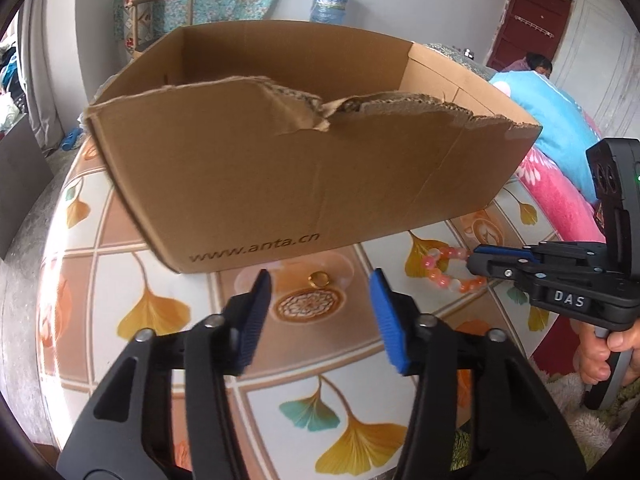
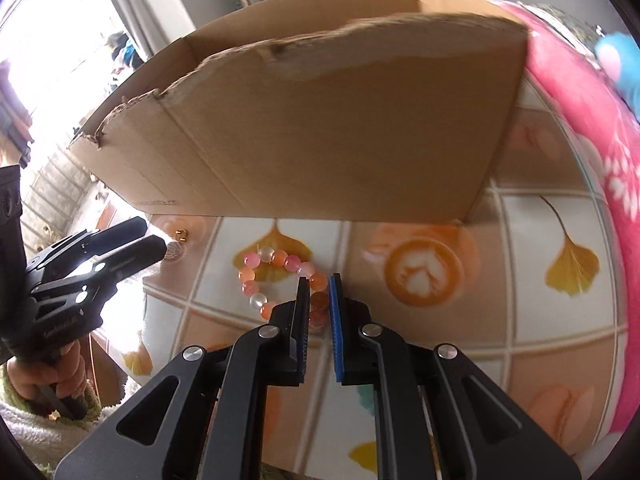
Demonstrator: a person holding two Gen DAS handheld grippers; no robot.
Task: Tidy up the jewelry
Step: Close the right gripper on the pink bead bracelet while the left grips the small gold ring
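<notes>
The right hand-held gripper (image 2: 319,282) is pinching the bead bracelet (image 2: 276,276) on the counter (image 2: 520,280); the left hand-held gripper (image 1: 320,284) is hovering spread, a gold ring (image 1: 319,279) just ahead.

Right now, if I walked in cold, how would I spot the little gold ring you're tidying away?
Find the big torn cardboard box on the leaf-patterned tabletop. Just in front of its printed wall lies the gold ring, beyond the tips of the left gripper. Unlike the pink and orange bead bracelet beside it, it is one small plain metal band.
</notes>
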